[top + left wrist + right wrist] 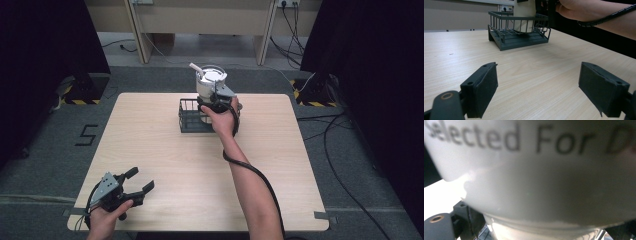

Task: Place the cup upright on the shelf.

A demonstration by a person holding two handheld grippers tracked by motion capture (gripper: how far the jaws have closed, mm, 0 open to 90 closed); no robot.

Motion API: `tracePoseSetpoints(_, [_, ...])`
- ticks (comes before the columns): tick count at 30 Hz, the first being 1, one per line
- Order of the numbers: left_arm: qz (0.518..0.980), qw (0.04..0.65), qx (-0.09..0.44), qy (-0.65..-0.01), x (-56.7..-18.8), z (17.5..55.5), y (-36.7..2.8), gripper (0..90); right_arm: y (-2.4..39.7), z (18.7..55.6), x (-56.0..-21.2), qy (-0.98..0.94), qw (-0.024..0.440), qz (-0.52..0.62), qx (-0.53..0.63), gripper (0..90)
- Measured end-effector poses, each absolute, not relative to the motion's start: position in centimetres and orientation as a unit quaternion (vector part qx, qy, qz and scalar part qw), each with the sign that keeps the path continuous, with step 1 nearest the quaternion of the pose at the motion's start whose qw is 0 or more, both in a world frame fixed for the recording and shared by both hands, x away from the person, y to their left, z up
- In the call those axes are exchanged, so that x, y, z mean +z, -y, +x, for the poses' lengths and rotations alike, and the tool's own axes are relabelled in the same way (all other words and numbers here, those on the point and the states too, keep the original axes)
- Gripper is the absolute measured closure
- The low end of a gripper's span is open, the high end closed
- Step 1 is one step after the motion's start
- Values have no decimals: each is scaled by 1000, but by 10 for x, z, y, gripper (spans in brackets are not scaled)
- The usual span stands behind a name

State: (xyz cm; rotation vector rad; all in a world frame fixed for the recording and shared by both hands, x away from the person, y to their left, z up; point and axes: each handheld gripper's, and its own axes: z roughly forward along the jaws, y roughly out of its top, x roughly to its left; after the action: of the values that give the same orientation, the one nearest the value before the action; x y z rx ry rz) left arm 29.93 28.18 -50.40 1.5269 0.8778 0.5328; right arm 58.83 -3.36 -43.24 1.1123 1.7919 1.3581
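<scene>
Pale wood-grain covers the square table (200, 165), which stands on grey carpet with dark curtains at either side and cables trailing along the floor to the right. Nearest the person, at the table's front left corner, the left hand (102, 222) holds the left gripper (141, 181) low over the wood; its two black jaws stand wide apart with nothing between them, and in the left gripper view the bare tabletop shows between the padded jaw faces. Farther along, the person's right forearm (250, 185) reaches across the middle of the table, a black cable winding around it. At the far centre sits a dark wire basket (189, 116), and a white cup (211, 80) with a lid and a straw stands tall in the basket's right part. The right gripper (216, 102) is pressed against the cup's side at the basket, held by the right hand (223, 119). In the right gripper view the cup's white wall, printed with grey lettering, sits squarely between the jaws, which appear closed on it.
</scene>
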Motion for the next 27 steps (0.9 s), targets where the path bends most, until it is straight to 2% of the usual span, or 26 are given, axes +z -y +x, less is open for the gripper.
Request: tracePoseSetpoints(27, [661, 605, 231, -379, -504, 300, -281, 149, 31, 581, -439, -668, 328, 418, 522, 91])
